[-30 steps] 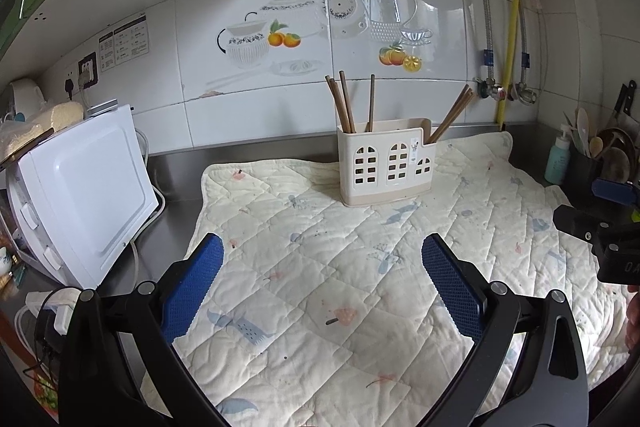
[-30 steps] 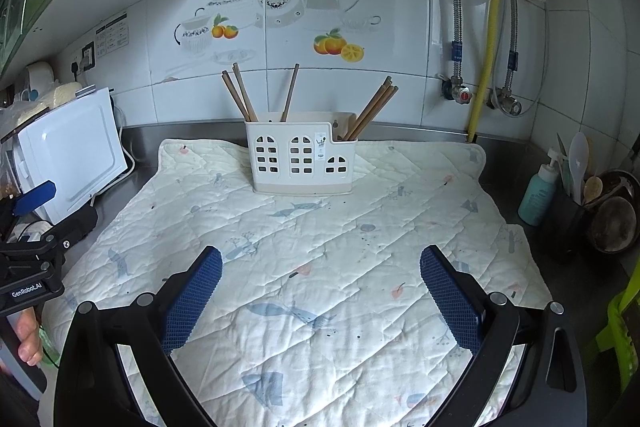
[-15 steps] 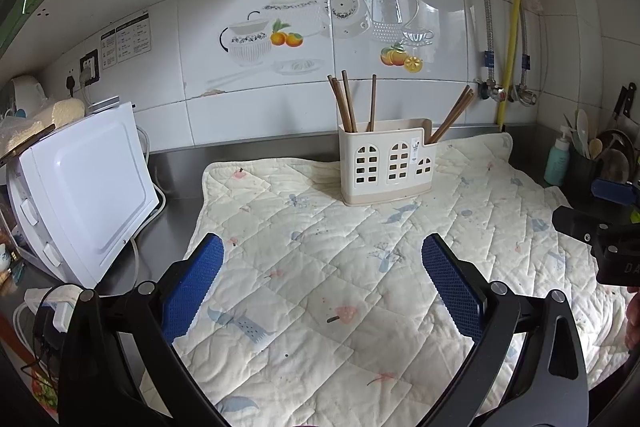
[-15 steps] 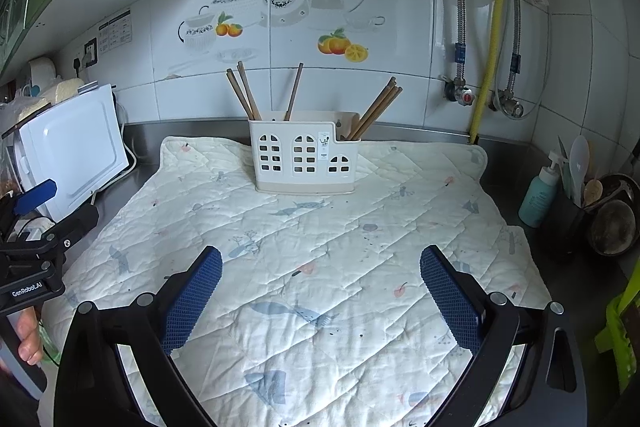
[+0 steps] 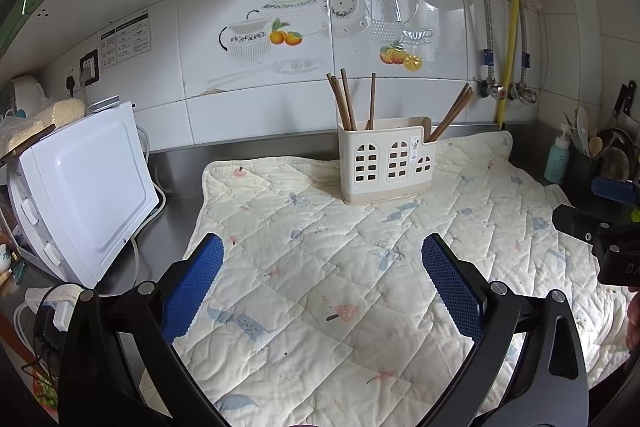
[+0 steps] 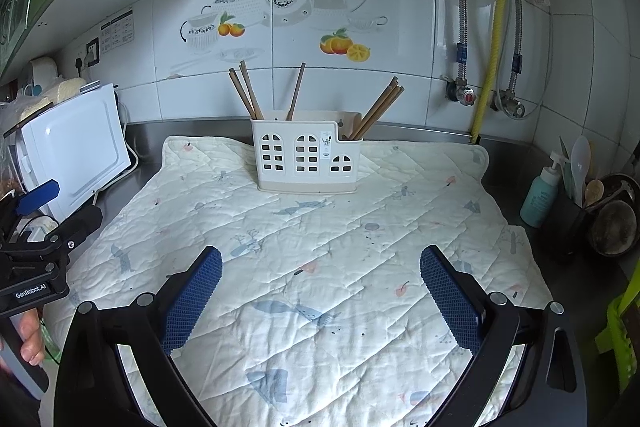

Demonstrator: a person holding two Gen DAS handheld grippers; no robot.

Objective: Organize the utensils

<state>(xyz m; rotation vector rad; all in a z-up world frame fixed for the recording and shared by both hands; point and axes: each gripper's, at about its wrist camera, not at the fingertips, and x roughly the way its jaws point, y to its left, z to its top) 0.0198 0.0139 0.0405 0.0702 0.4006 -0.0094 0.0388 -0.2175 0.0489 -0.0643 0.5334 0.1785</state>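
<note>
A cream utensil holder (image 5: 386, 163) (image 6: 306, 157) with arched cut-outs stands at the back of a quilted mat (image 5: 360, 267) (image 6: 320, 247). Brown chopsticks (image 5: 344, 99) (image 6: 246, 91) lean in its tall left part, and more chopsticks (image 5: 452, 113) (image 6: 380, 107) lean out of the low right part. My left gripper (image 5: 322, 281) hovers open over the mat's near half, nothing between its blue pads. My right gripper (image 6: 320, 289) is likewise open and empty, well short of the holder. Each gripper shows at the edge of the other's view.
A white appliance (image 5: 84, 187) (image 6: 76, 151) with cables sits on the steel counter to the left. At the right stand a teal pump bottle (image 6: 540, 193), a dark pot with spoons (image 6: 580, 183) and pans. Pipes and a yellow hose (image 6: 494, 39) run down the tiled wall.
Both views have shifted slightly, with the holder sitting a little lower and nearer in frame. Both grippers stay open and empty.
</note>
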